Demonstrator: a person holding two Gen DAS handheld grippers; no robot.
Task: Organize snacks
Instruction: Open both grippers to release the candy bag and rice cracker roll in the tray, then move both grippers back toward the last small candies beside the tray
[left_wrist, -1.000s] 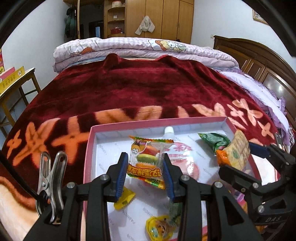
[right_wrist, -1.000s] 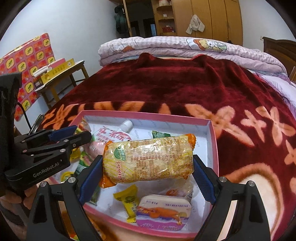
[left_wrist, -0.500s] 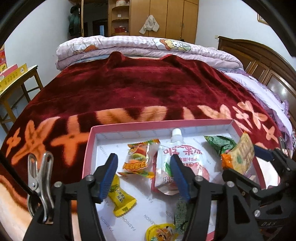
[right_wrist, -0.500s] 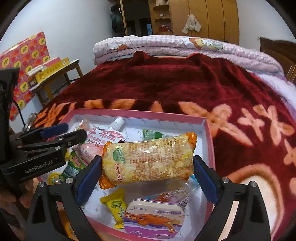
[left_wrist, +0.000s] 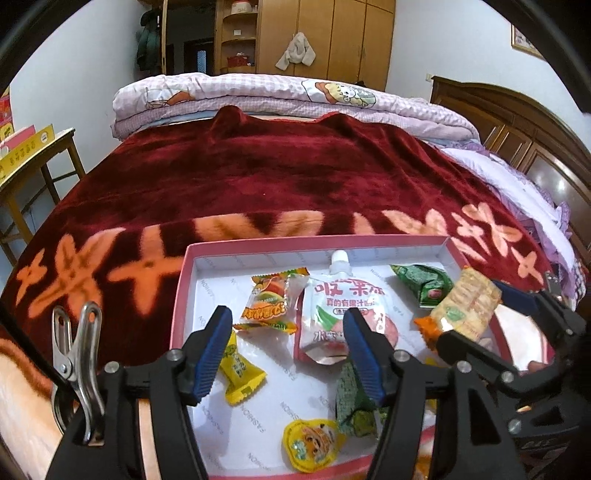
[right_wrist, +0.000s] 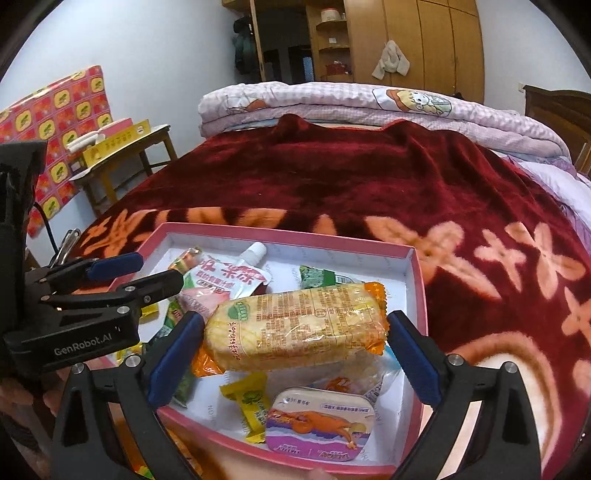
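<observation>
Inside pink box, juice pouch, yellow candy, purple tin.

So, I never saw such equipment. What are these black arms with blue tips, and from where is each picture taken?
No robot: a person holds a black two-finger gripper in each hand, each with a camera looking along its fingers. One picture is from the left gripper, the other from the right gripper. A pink cardboard box of snacks lies on a dark red blanket. The left fingers have just been opening and hold nothing; an orange sweet packet lies in the box below. The right fingers, also just opening, have a yellow cracker packet between them, seemingly touching both.
</observation>
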